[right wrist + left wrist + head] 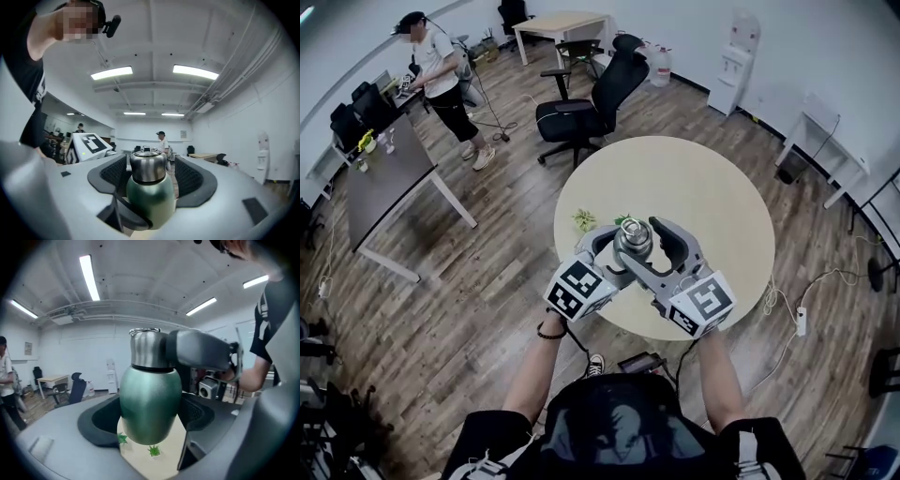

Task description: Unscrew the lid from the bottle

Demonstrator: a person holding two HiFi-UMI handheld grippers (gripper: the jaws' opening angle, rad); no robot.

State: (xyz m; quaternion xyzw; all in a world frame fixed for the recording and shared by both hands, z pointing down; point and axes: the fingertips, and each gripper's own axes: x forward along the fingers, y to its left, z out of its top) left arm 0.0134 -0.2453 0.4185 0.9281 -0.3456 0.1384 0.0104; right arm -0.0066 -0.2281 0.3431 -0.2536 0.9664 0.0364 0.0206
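A bottle with a green body [150, 399] and a steel lid [146, 350] hangs clear of the round beige table [712, 187]. My left gripper [150, 414] is shut on the green body, one pad on each side. In the head view both grippers meet at the bottle [633, 238], the left gripper [617, 251] from the lower left and the right gripper [641, 246] from the lower right. In the right gripper view the lid [147, 166] stands between the wide jaws of my right gripper [149, 177], with gaps on both sides. A dark finger [133, 218] of the left gripper wraps the body low down.
A small green plant [584, 220] sits on the table just left of the bottle. A black office chair [591, 103] stands beyond the table. A person [441, 80] works at a grey desk [389, 178] at the far left. A water dispenser [736, 66] is against the back wall.
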